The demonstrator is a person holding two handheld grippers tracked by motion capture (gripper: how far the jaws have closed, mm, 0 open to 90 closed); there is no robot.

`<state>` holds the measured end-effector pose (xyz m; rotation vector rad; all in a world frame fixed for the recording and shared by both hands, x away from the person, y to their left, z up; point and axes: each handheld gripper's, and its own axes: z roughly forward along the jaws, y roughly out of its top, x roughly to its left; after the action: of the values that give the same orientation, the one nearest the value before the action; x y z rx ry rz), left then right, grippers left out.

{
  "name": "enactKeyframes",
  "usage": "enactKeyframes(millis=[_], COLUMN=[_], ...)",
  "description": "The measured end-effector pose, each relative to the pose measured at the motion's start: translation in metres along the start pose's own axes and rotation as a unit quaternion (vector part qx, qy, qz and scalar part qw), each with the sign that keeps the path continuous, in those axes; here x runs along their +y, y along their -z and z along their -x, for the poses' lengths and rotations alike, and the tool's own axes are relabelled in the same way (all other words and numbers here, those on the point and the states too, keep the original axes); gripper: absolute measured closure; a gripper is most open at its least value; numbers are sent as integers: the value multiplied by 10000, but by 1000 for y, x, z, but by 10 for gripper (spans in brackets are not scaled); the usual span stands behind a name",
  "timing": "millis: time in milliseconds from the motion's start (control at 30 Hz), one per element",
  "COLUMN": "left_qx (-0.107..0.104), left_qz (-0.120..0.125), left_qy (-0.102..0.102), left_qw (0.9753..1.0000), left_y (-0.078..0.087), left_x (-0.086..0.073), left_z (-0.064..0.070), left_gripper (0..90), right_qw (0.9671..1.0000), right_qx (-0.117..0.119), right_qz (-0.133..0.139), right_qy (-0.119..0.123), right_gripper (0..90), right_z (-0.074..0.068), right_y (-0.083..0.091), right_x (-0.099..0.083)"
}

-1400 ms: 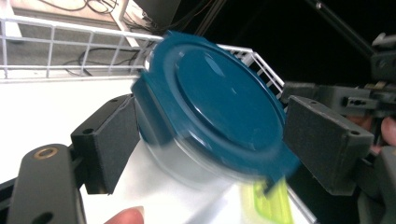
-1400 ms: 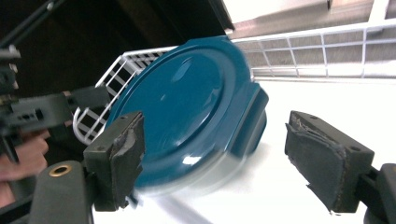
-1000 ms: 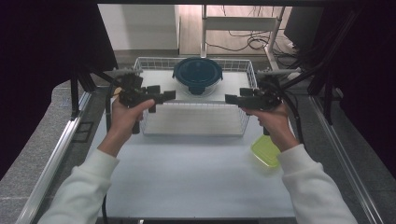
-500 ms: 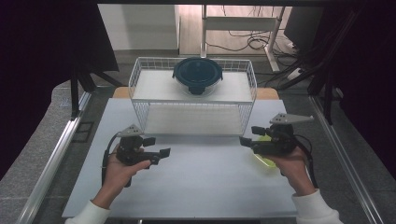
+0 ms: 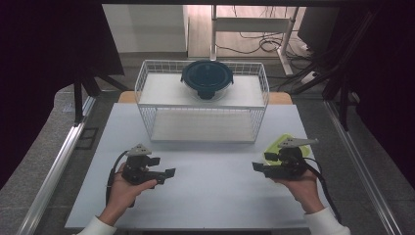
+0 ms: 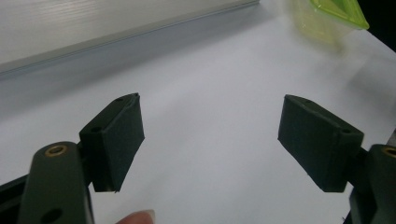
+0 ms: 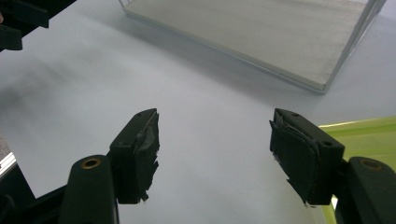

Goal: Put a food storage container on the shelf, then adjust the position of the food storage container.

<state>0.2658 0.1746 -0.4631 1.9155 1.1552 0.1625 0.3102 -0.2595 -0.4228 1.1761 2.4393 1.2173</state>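
A dark blue round bowl (image 5: 207,78) sits on the top shelf of a white wire rack (image 5: 202,106) at the back middle of the white table (image 5: 215,196). A yellow-green container (image 5: 282,143) (image 6: 327,18) (image 7: 369,133) stands at the right, just behind my right gripper (image 5: 262,163) (image 7: 217,140). That gripper is open with nothing between its jaws and points left. My left gripper (image 5: 164,167) (image 6: 217,135) is held near the front left, open and empty, pointing right toward the other one.
The rack's lower shelf (image 7: 261,28) is bare and lies just beyond the grippers. A metal rail (image 5: 58,166) runs along the table's left side. Cables and a chair frame (image 5: 254,24) lie on the floor behind the table.
Both hands have drawn back from the rack's front to the near part of the table and come down low. The bowl and the container have not moved.
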Motion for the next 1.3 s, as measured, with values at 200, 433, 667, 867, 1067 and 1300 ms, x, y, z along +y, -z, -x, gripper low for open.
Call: enactKeyframes(millis=[200,433,667,867,1067,1300], left_qx=[71,71,-11,59,50,81], left_qz=[38,-20,-107,-263,-177,-164], left_qy=[-40,-28,16,-113,-66,-27], left_qw=[10000,10000,9999,9996,9998,9998], left_y=[1,0,-2,-6,-2,-1], left_x=[-1,-4,-8,-13,-14,-14], left_z=[5,2,-4,-5,-6,-6], left_gripper=[207,207,204,202,202,203], right_qw=[9999,9998,9983,9921,9872,9754], right_qx=[-111,-140,-505,-1008,-1364,-1852], right_qz=[50,-68,-147,-443,-697,-1117], right_qy=[-3,-138,-237,-602,-448,-430], right_gripper=[335,402,521,660,809,884], right_z=[5,26,56,105,133,164], right_y=[7,6,10,15,22,12], right_x=[0,2,9,16,26,25])
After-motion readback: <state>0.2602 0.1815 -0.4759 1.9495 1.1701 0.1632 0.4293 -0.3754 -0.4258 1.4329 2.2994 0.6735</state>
